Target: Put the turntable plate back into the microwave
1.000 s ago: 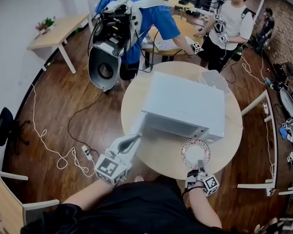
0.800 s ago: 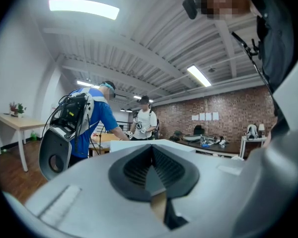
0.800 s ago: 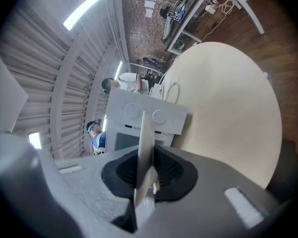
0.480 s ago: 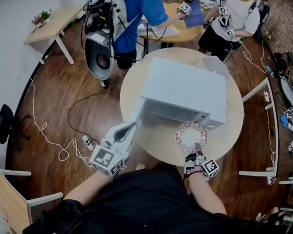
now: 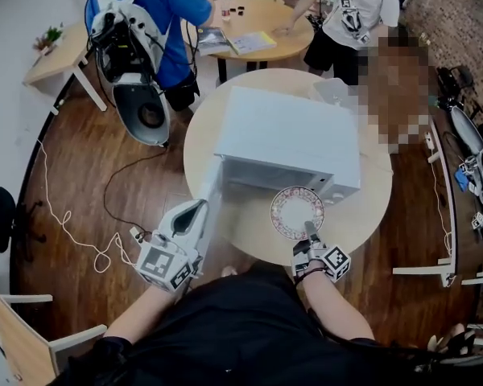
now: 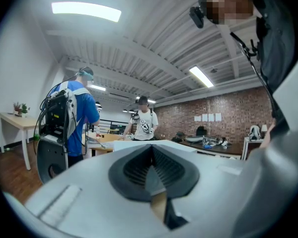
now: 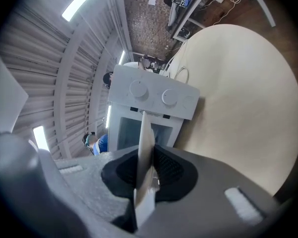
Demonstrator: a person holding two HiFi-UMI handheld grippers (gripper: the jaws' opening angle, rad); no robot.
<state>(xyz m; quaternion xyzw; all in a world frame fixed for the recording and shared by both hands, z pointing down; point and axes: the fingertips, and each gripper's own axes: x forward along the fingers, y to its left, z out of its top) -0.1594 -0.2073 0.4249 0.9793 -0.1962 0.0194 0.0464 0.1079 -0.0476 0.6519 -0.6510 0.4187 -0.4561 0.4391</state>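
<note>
Your right gripper (image 5: pixel 309 232) pinches the plate (image 5: pixel 297 212) right in front of the microwave (image 5: pixel 290 135) — its open door (image 5: pixel 212 185) sits by your closed left gripper (image 5: pixel 200 210), people (image 5: pixel 165 6) beyond the counter (image 5: pixel 249 240).

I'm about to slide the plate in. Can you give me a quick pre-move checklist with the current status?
1. Right gripper clamped on the rim of the turntable plate: ok.
2. Microwave door swung open: ok.
3. Left gripper shut on the door's edge, holding it: ok.
4. Plate in front of the microwave opening, edge aimed at the cavity: ok.
5. Cavity free of things, roller ring seated: cannot tell.
6. Plate clear of the table: cannot tell.
</note>
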